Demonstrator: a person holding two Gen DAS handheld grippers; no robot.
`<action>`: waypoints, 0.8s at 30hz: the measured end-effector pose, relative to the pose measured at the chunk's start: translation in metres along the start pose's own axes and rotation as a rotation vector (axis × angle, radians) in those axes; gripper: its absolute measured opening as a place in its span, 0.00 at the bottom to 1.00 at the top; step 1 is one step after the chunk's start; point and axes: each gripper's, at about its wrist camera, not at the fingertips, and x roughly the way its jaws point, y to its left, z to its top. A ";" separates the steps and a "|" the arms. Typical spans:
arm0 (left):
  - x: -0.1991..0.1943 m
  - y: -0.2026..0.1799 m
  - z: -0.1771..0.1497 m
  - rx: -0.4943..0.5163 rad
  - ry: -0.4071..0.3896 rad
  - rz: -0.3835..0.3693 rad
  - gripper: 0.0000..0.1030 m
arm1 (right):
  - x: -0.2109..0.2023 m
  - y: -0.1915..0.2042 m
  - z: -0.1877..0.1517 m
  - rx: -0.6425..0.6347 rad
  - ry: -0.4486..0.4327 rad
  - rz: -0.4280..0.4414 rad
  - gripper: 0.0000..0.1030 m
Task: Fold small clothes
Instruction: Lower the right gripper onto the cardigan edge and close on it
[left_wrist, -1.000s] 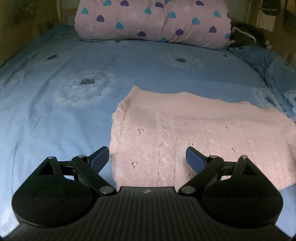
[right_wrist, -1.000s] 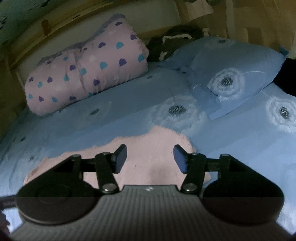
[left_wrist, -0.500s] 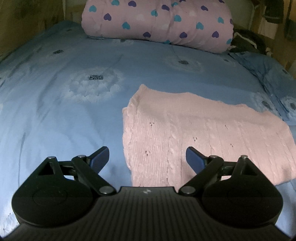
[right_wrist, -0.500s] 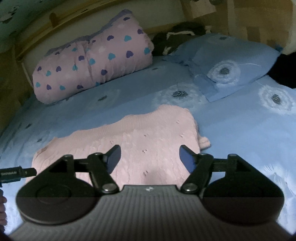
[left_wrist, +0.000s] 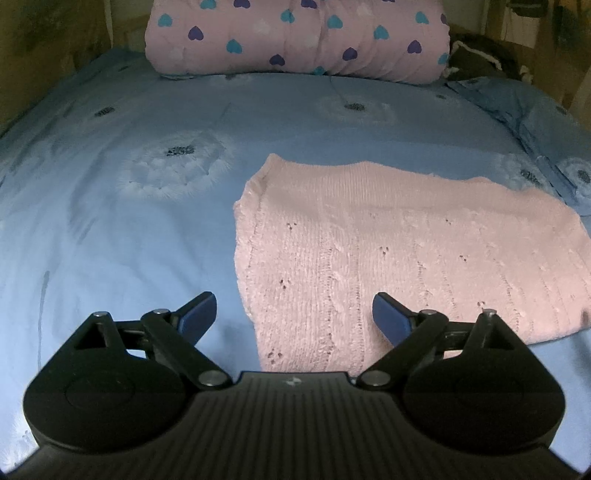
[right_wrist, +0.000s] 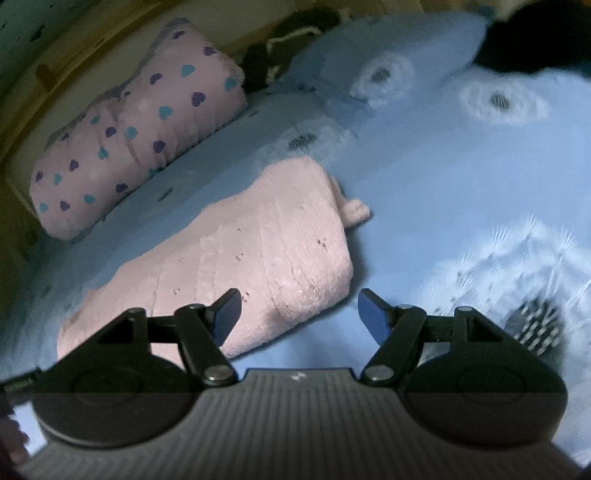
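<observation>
I hold both grippers spread and empty, left gripper (left_wrist: 291, 314) and right gripper (right_wrist: 299, 310) at opposite ends of the pink knit (left_wrist: 388, 240), positioned to take its corners.

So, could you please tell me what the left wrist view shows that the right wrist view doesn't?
Only the left wrist view: the pink knit garment's left edge, with the left gripper straddling it, jaws open. Only the right wrist view: the garment's right end, a small flap poking out, a black item at the top right, and the right gripper, open. Both: the heart-print bundle, the blue bedsheet.
</observation>
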 end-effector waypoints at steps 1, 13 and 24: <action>0.001 -0.001 0.000 -0.003 0.003 0.000 0.91 | 0.004 -0.002 -0.001 0.024 0.007 0.012 0.69; 0.025 0.004 -0.002 -0.004 0.064 0.021 0.92 | 0.043 -0.005 -0.013 0.244 -0.056 0.112 0.81; 0.032 0.004 -0.001 -0.029 0.079 0.013 0.94 | 0.063 -0.008 -0.006 0.316 -0.119 0.173 0.83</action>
